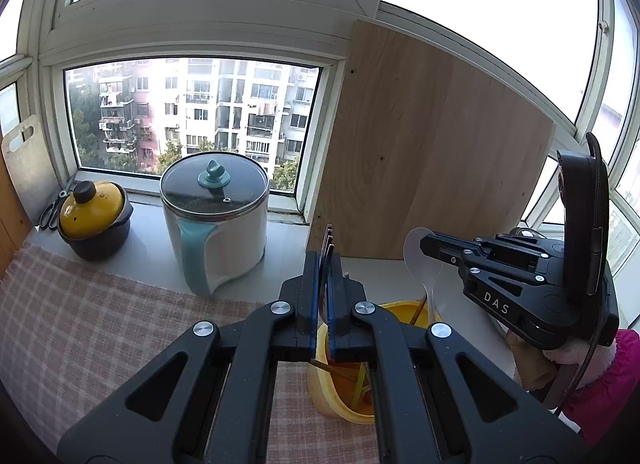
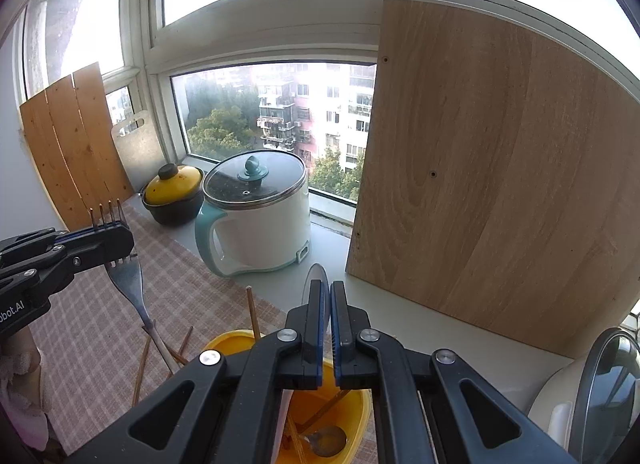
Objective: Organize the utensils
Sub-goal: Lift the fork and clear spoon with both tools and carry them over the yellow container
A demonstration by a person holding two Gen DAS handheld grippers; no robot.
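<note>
Counting first, I find one fork (image 2: 127, 264), one white spoon (image 1: 420, 260), one yellow container (image 2: 352, 408), two lidded pots by the window, and about three chopsticks (image 2: 141, 364) lying loose on the checked cloth (image 2: 92, 328). One metal spoon (image 2: 326, 440) lies in the bottom of the container with more sticks.

My left gripper (image 2: 114, 238) is clamped on the fork just below its tines, handle hanging down to the cloth. My right gripper (image 2: 327, 300) is closed on the white spoon, bowl upward, handle reaching down into the container.

The white electric pot (image 1: 218, 220) and the yellow-lidded pot (image 1: 94, 216) stand on the sill beyond, well apart from both tools. A tall wooden board (image 2: 500, 184) closes off the right side; the cloth to the left lies open. The container sits directly beneath both grippers.
</note>
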